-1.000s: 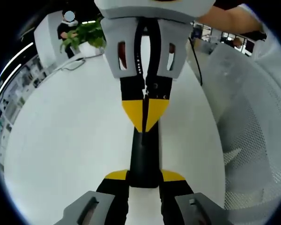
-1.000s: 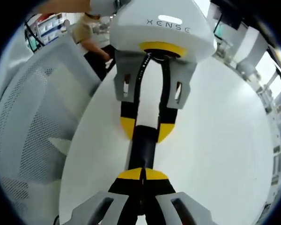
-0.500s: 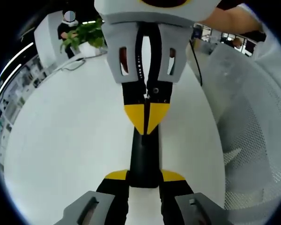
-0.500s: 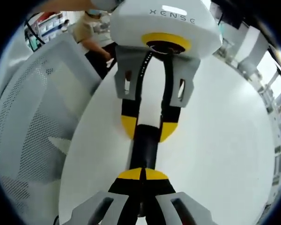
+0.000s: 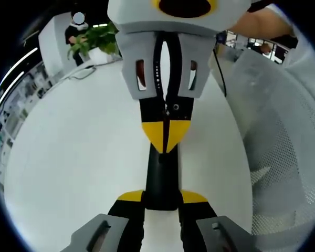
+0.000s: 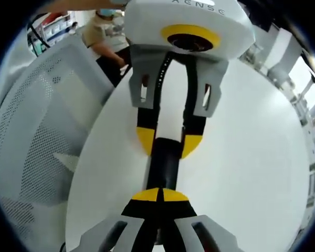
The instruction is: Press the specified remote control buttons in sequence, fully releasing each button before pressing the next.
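In the left gripper view, the left gripper (image 5: 161, 197) rises from the bottom of the frame with its two yellow-tipped black jaws clamped on the near end of a slim black bar-shaped remote control (image 5: 161, 176), which runs up the middle of the frame over a plain white round table (image 5: 79, 157). The right gripper (image 5: 165, 137) reaches down from the top centre, its yellow tips pressed together into one point that sits on the far end of the remote; whether that point is pushing a button is hard to judge, since the buttons are hidden beneath it. A white perforated mesh chair back (image 5: 283, 142) fills the right side of the frame, a leafy green potted plant (image 5: 94, 38) stands at the upper left beyond the table edge, and a person's bare forearm (image 5: 252, 23) crosses the upper right.

In the right gripper view, the right gripper (image 6: 159, 195) comes up from the bottom centre, jaws brought fully together with nothing between them, the joined yellow tips lying on the near end of the remote control (image 6: 163, 165). The left gripper (image 6: 169, 144) hangs from the top centre, its yellow-tipped jaws held a narrow way apart and closed on either side of the remote's far end. The white table (image 6: 241, 157) spreads across the right half, the mesh chair back (image 6: 37, 131) occupies the left, and a seated person (image 6: 102, 31) shows at the upper left.
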Action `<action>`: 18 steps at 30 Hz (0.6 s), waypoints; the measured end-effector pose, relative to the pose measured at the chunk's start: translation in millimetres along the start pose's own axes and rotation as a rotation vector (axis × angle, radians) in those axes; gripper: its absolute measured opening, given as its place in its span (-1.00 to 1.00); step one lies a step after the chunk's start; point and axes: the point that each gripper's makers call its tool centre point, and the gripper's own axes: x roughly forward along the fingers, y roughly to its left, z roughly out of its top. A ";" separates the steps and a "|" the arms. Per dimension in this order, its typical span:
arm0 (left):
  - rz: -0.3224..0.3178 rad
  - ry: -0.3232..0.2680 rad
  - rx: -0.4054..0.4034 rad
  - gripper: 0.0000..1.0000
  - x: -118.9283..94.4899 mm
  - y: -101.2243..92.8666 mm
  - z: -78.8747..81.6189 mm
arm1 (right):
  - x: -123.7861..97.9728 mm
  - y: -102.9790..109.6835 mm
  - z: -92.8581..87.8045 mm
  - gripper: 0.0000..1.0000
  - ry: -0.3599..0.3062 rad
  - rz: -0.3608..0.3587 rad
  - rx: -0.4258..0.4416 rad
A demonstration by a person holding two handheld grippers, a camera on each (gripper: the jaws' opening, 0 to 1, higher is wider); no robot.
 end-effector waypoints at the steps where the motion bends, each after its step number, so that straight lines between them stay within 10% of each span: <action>1: 0.000 0.000 0.000 -0.53 0.0 0.0 0.0 | 0.1 -0.2 -0.1 -1.00 0.000 0.000 0.003; 18: 0.001 -0.001 -0.002 -0.53 0.5 1.5 -0.7 | 1.6 -0.9 -0.6 -1.00 0.009 0.009 0.023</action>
